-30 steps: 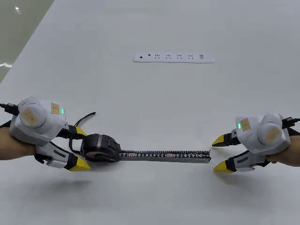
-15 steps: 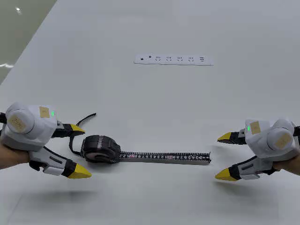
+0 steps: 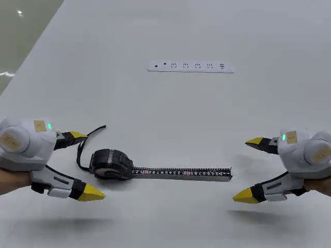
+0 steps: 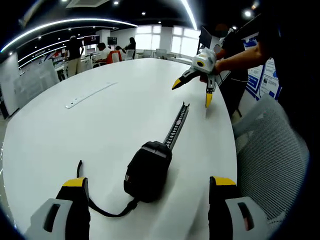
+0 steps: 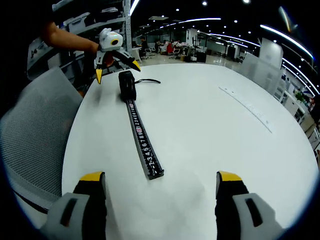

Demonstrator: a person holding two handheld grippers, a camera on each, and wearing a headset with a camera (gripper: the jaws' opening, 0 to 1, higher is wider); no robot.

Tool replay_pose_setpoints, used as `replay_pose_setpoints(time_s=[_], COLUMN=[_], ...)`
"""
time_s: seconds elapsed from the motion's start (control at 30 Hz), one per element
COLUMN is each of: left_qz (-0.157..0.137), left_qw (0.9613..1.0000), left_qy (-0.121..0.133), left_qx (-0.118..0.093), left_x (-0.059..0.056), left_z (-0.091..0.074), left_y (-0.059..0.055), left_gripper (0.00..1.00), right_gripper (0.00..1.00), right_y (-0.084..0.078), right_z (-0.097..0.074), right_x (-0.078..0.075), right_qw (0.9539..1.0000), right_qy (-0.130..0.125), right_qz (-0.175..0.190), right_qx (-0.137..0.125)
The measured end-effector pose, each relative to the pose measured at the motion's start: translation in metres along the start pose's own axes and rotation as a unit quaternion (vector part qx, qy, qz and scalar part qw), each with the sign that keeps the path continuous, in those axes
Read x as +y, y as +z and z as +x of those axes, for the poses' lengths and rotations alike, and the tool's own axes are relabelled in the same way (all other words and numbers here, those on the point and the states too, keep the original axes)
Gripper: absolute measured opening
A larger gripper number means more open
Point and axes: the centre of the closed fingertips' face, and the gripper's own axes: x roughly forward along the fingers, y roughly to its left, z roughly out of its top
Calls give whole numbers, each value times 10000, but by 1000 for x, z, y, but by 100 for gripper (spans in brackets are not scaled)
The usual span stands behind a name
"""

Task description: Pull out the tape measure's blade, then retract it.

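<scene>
Item: tape measure case [image 3: 110,164], black, lying on its side on white bench [image 3: 165,113], close to the bench edge on the person's side. Blade [image 3: 181,172] drawn out part-way, lying flat on the bench surface and running roughly parallel to that edge; numbers face up, red marks at intervals. End hook [image 3: 229,174] rests on the bench at the blade's free end. Black wrist cord [image 3: 83,150] loops out from the rear of the case on the side away from the blade, slack on the bench. Left tool [image 3: 92,165]: white body, black jaws w/ yellow tips, jaws wide apart, nothing between them gripped; the tips sit either side of the case's rear end, just short of it, no contact seen. Left gripper view: case lies ahead, centred between the two jaws. Right tool [image 3: 240,169]: same build, jaws wide apart, holding nothing; tips near the end hook but clear of it, hovering above the bench. Right gripper view: blade end lies ahead between the jaws, apart from both. Other: white power strip [image 3: 190,66] flat on the bench, well apart from the tape measure, toward the far edge. Grey mesh chair [image 5: 35,135] beside the near bench edge. Hands hold both tools; green lamp lit on each.
</scene>
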Motion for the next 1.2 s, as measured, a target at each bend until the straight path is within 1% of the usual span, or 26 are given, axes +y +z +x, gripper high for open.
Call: replay_pose_setpoints(time_s=[0.1, 0.13, 0.17, 0.27, 0.3, 0.33, 0.5, 0.57, 0.67, 0.77, 0.9, 0.97, 1.0, 1.07, 1.13, 1.17, 1.2], left_qz=[-74, -82, -114, -187, -220, -274, -330, -472, -613, -692, -740, -816, -855, -878, -972, -1009, -988], left_qw=[9999, 9999, 9997, 9991, 9990, 9986, 9971, 9956, 9935, 9920, 9907, 9885, 9876, 9856, 9834, 9826, 9825], left_qy=[83, 94, 164, 265, 272, 336, 535, 620, 724, 801, 894, 998, 1011, 1147, 1205, 1208, 1253], left_qx=[-109, -115, -163, -256, -272, -298, -431, -514, -627, -688, -716, -797, -844, -879, -950, -983, -965], left_x=[1, 1, 2, 4, 3, 5, 4, 4, 2, -3, -9, -11, -13, -14, -17, -19, -20], left_z=[-2, -2, -3, -4, -5, -5, -8, -10, -12, -13, -13, -15, -15, -17, -18, -19, -20], left_y=[2, 2, 3, 4, 4, 5, 6, 5, 4, 1, -3, -3, -2, -5, -5, -5, -6], left_gripper=[100, 100, 100, 100, 100, 100, 100, 100, 100, 100, 100, 100, 100, 100, 100, 100, 100], right_gripper=[96, 97, 98, 100, 100, 100, 100, 100, 100, 100, 100, 100, 100, 100, 100, 100, 100], right_y=[3, 3, 4, 5, 6, 7, 6, 6, 6, 4, 3, 3, 3, 3, 2, 2, 2], right_z=[-1, -1, -1, -2, -2, -3, -5, -6, -9, -11, -13, -15, -16, -18, -19, -19, -20], right_x=[1, 1, 1, 1, 1, 1, 1, 3, 4, 5, 11, 12, 12, 14, 16, 18, 21], right_qw=[9998, 9998, 9997, 9994, 9992, 9990, 9984, 9981, 9977, 9972, 9967, 9962, 9956, 9946, 9934, 9930, 9927], right_qy=[-42, -68, -91, -146, -159, -178, -267, -307, -365, -423, -472, -533, -586, -624, -712, -713, -727], right_qz=[128, 165, 197, 271, 297, 318, 404, 443, 461, 489, 534, 556, 582, 658, 705, 747, 763], right_qx=[-110, -122, -146, -184, -207, -240, -290, -295, -344, -369, -392, -418, -441, -507, -551, -577, -590])
